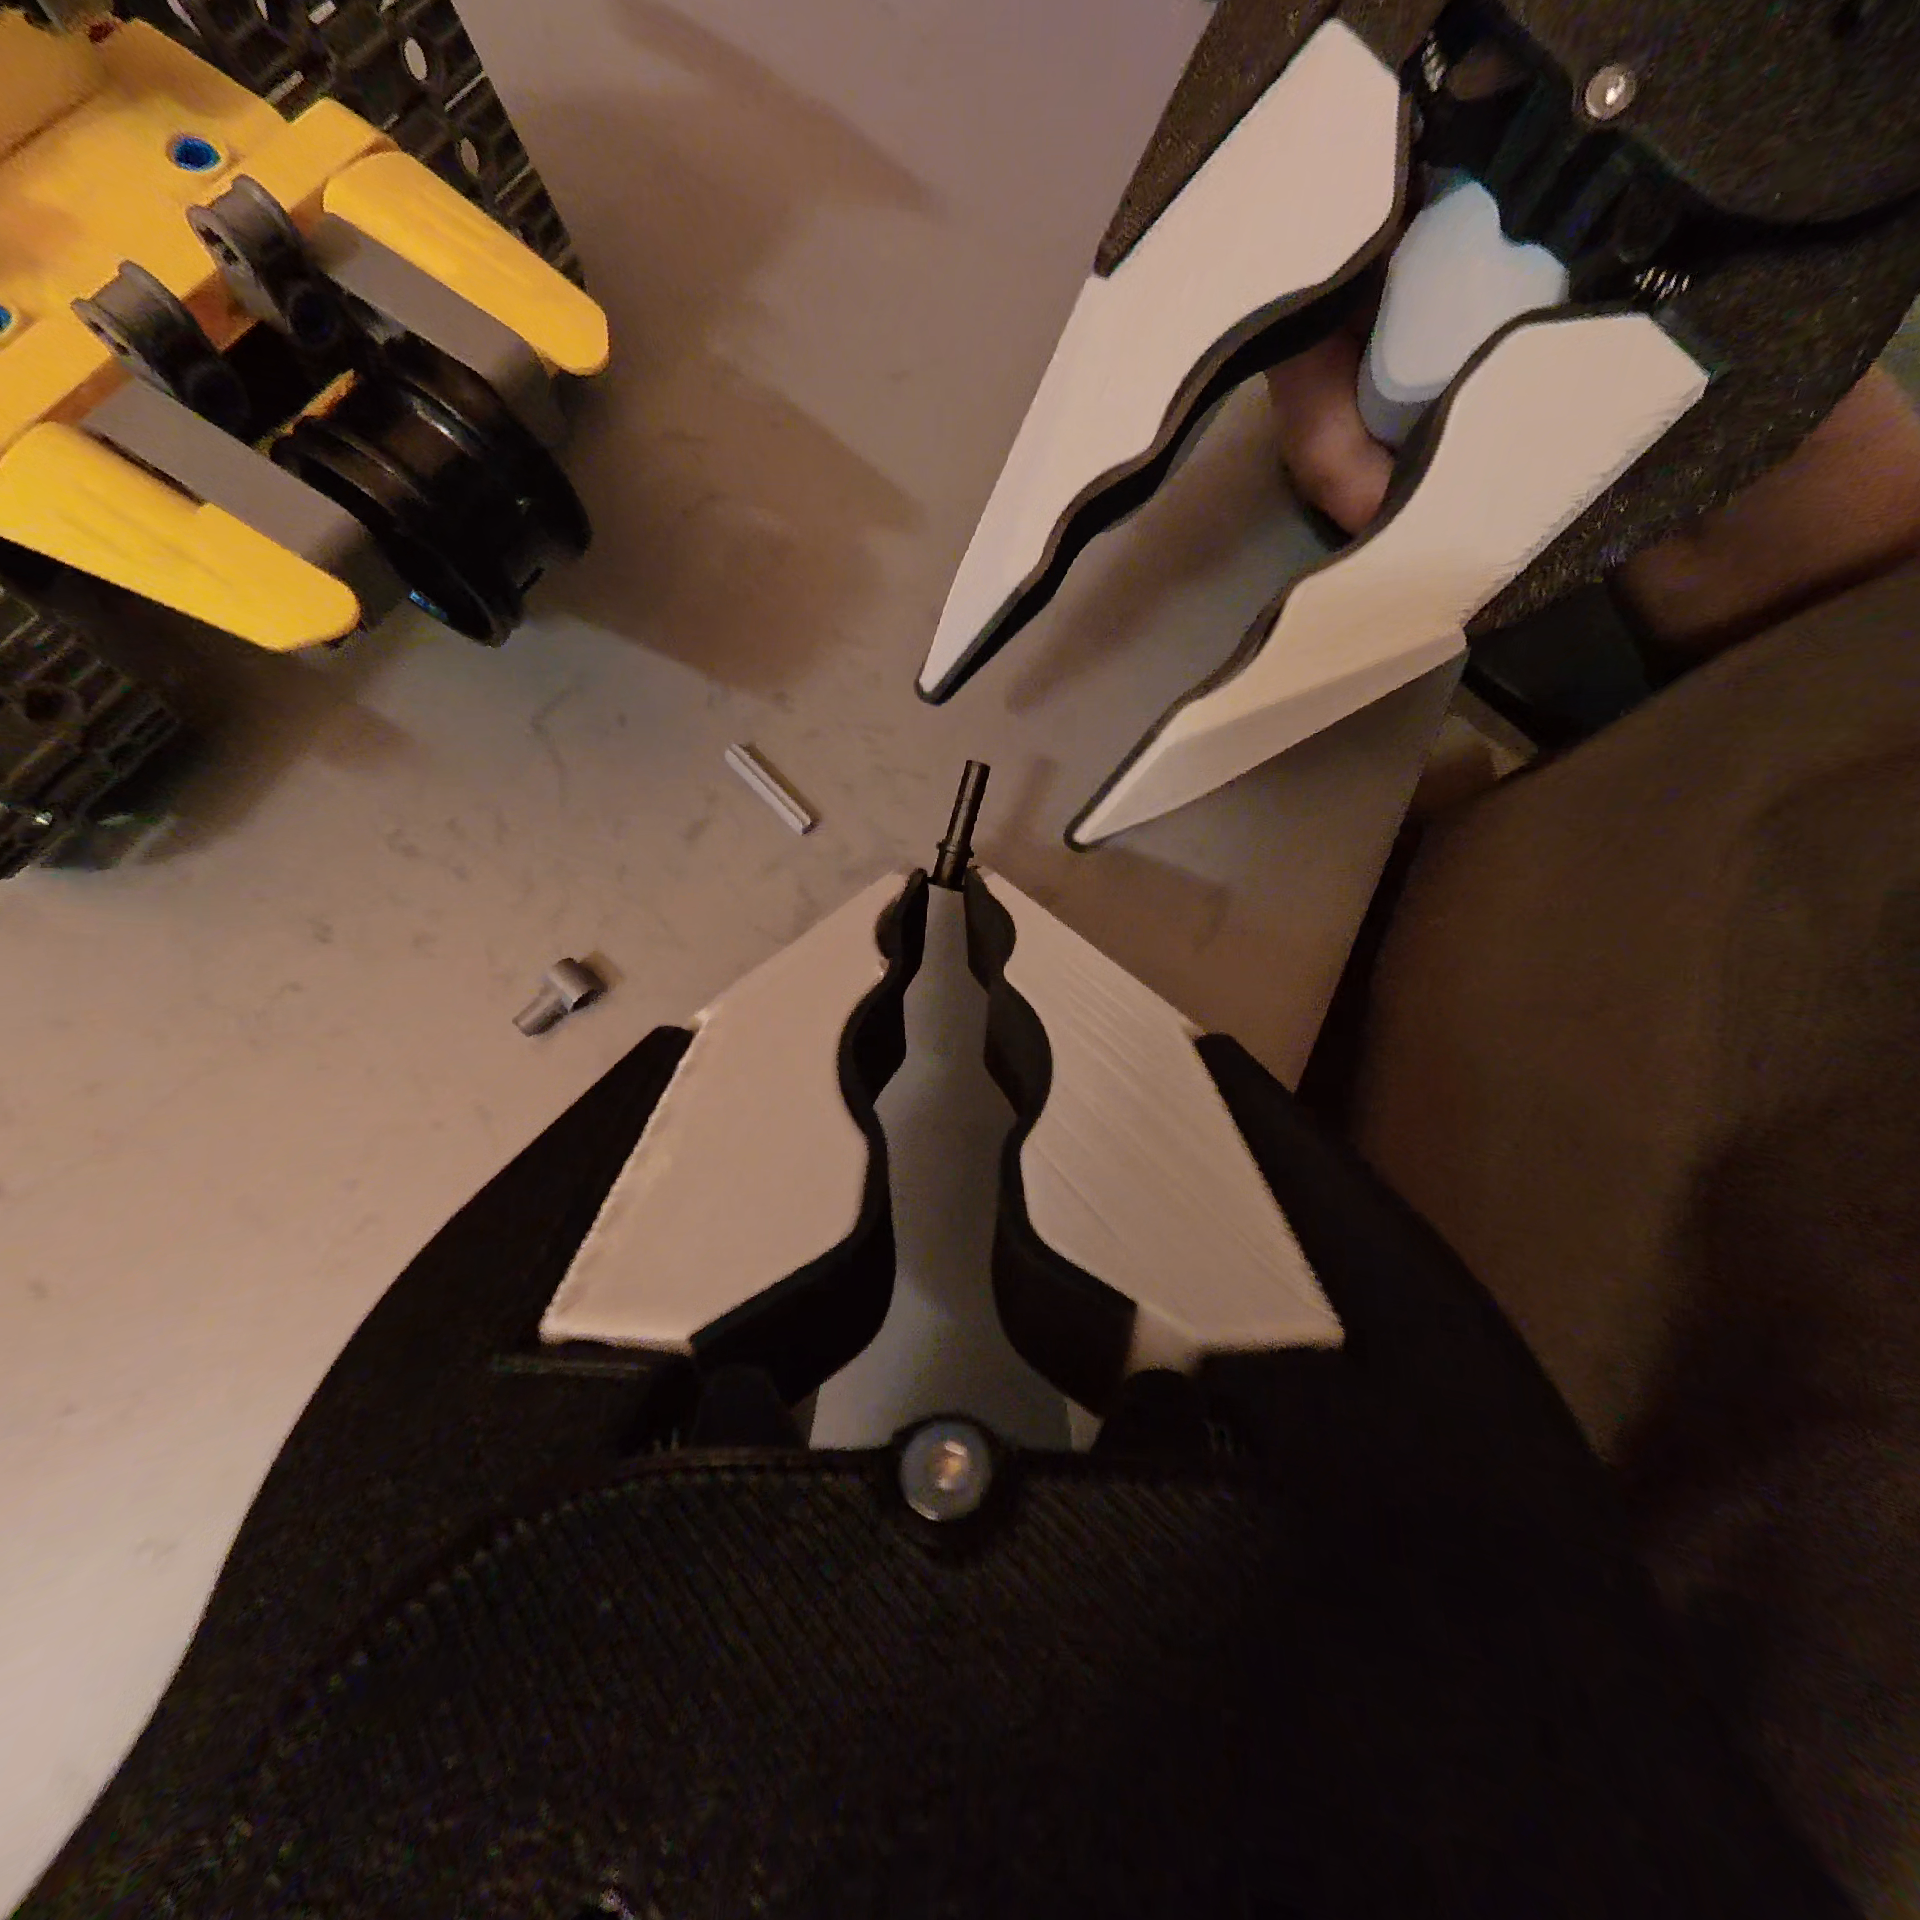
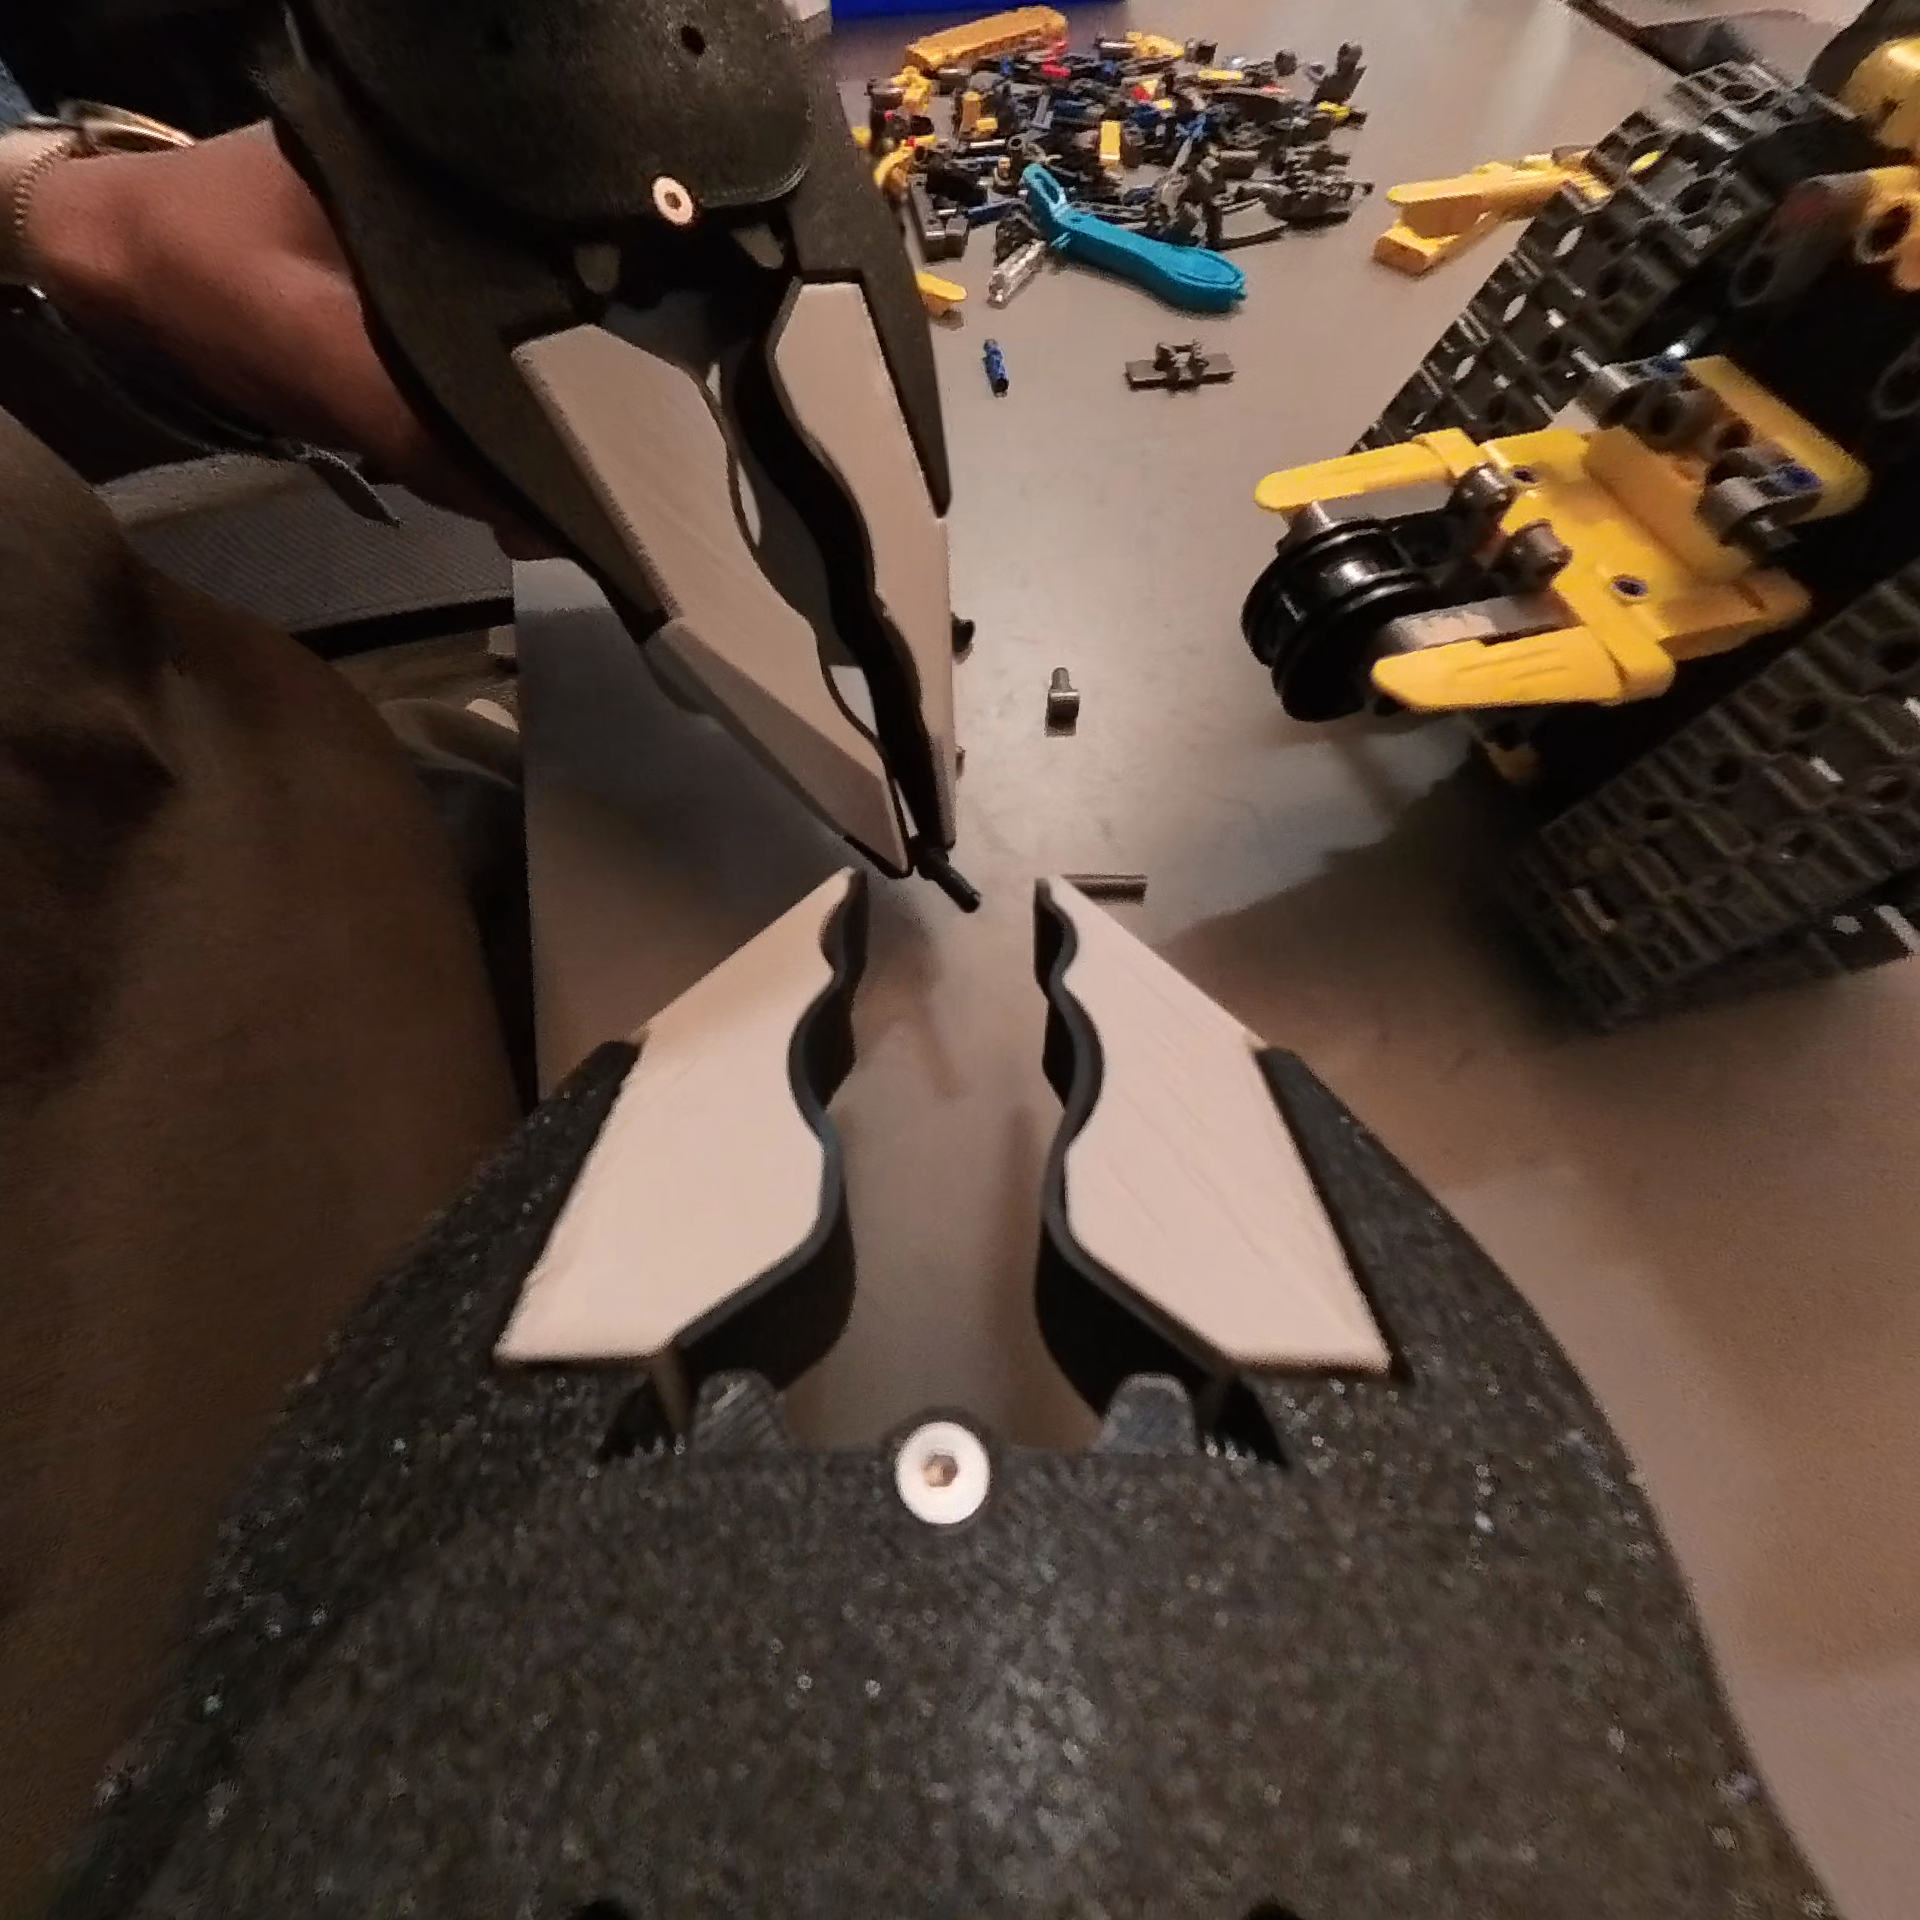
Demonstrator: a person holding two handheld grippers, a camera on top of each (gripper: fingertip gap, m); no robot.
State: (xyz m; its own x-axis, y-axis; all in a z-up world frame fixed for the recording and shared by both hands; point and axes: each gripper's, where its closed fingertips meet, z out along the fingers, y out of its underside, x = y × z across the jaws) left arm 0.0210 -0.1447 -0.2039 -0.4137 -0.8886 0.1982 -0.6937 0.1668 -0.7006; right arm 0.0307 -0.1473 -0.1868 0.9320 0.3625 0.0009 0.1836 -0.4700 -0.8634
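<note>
My left gripper (image 1: 943,876) is shut on a small black pin (image 1: 962,821) that sticks out past its tips. The same gripper shows in the right wrist view (image 2: 928,854), with the pin (image 2: 954,886) pointing down between my right gripper's fingers. My right gripper (image 2: 948,891) is open and empty, its tips on either side of the pin. It shows in the left wrist view (image 1: 1000,767), open, just beyond the pin. A grey axle (image 1: 771,788) and a small grey connector (image 1: 559,994) lie on the table to the left.
A yellow and black tracked brick vehicle (image 2: 1621,582) stands on the right, also in the left wrist view (image 1: 260,395) at top left. A pile of loose parts (image 2: 1122,135) with a blue band (image 2: 1132,249) lies far back. A person's hand (image 2: 208,301) holds the left gripper. My left and right fingertips are right by each other. Left tips and right tips are each some 5 cm from the grey axle (image 1: 771,788).
</note>
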